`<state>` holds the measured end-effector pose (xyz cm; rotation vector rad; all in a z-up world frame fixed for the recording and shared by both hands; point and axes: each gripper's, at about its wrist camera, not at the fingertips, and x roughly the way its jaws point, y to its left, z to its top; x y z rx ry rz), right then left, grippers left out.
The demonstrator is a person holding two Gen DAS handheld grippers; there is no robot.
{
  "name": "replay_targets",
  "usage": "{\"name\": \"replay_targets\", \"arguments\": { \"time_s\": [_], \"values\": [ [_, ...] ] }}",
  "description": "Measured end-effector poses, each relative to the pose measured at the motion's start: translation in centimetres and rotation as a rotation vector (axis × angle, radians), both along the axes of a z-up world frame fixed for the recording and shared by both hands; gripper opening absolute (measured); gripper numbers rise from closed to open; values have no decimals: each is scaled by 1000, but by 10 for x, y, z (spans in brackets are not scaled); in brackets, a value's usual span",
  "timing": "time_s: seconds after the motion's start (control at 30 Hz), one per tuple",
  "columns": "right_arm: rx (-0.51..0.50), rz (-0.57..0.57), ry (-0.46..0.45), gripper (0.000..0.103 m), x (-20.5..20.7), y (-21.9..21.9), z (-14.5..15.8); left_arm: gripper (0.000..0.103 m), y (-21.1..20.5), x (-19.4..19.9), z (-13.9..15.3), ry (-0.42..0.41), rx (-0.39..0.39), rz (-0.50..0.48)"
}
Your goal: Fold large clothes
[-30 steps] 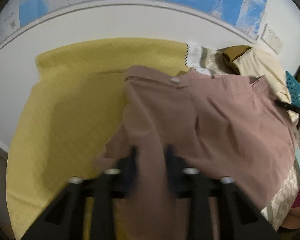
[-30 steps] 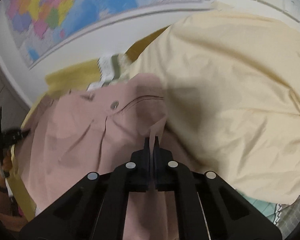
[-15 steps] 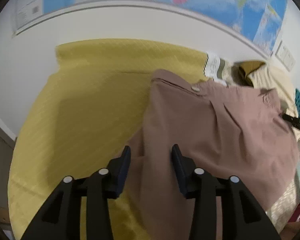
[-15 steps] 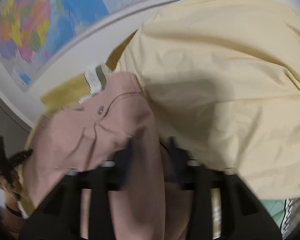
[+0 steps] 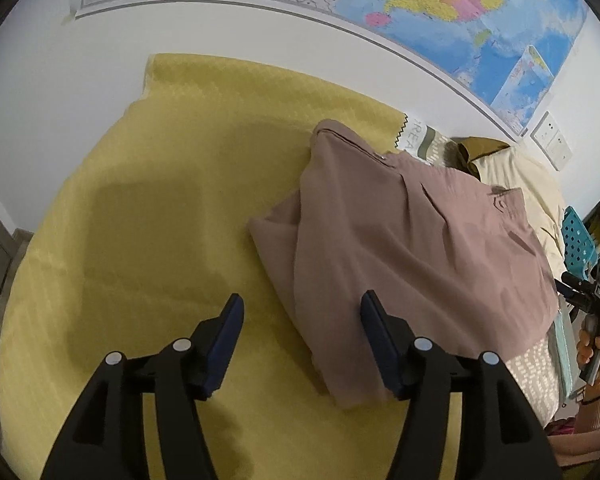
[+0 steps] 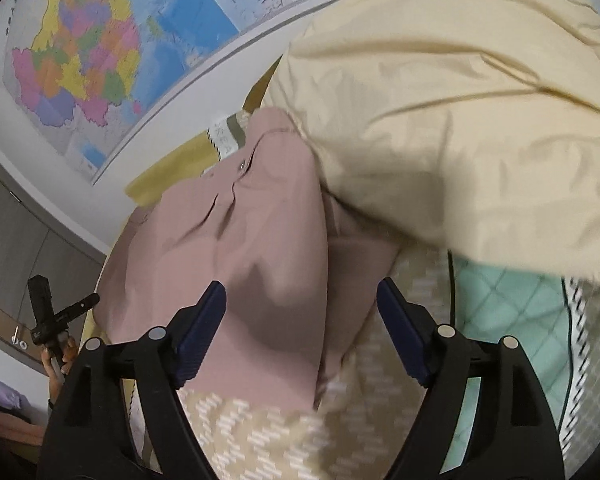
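Both my grippers, jaws spread wide, nothing held.
Left gripper (image 5: pixel 300 340) hangs above the yellow textured cloth (image 5: pixel 180 208), its right finger at the folded hem of the dusty-pink trousers (image 5: pixel 412 248). Right gripper (image 6: pixel 302 320) straddles the same smooth pink trousers (image 6: pixel 240 248), which lie folded between yellow cloth and a crumpled cream garment (image 6: pixel 460 120). Beyond: patterned beige bedding (image 6: pixel 268 436), mint quilt (image 6: pixel 508 312), white wall, coloured map (image 5: pixel 440 4).

Two garments: one pink (image 5: pixel 420 248), one cream (image 6: pixel 460 120).

A colourful map (image 5: pixel 440 4) (partly cropped) hangs on the white wall (image 5: pixel 80 80).
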<state>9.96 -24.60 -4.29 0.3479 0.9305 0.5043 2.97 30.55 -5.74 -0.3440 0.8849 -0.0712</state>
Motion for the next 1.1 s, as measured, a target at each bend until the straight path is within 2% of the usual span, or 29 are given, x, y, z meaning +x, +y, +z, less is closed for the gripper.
{"name": "replay_targets", "arguments": {
  "time_s": [0.23,0.4,0.43,0.5,0.57,0.63,0.67,0.7,0.73,0.77,0.8,0.83,0.9,0.97,1.07,1.1],
  "values": [
    [57,-12,50,81,-18,-13,-12,61,-4,-20,0,-2,-60,-19],
    [51,-14,26,81,-33,-11,-8,63,-11,-27,-1,11,-85,-44],
    [52,-1,20,83,-36,-6,-8,68,-14,-27,-1,8,-93,-54],
    [31,31,20,93,-38,4,-12,71,-23,-25,-3,10,-89,-79],
    [-2,33,30,93,-36,11,-18,71,-30,-21,-7,19,-91,-103],
    [-1,40,42,80,-32,16,-26,70,-41,-13,-13,40,-93,-128],
    [10,51,53,59,-30,18,-30,70,-44,-11,-15,47,-89,-131],
    [13,55,56,52,-28,20,-32,67,-48,-9,-16,47,-71,-126],
    [-9,49,25,47,-29,22,-29,58,-52,-7,-15,38,-45,-122],
    [-44,46,-1,30,-30,25,-25,50,-53,-6,-14,33,-25,-110],
    [-53,38,-17,23,-30,24,-21,35,-52,-5,-13,35,-17,-96],
    [-47,32,-23,20,-30,23,-18,24,-50,-4,-12,35,-23,-81],
    [-71,25,-44,15,-27,25,-13,21,-44,-3,-10,25,-47,-65],
    [-103,24,-32,15,-23,30,-16,21,-49,0,-9,36,-12,-64],
    [-153,23,-24,19,-21,35,-15,31,-57,-1,-2,43,66,-66],
    [-164,-1,-48,26,-23,32,-7,36,-58,-5,5,26,116,-55]
  ]
}}
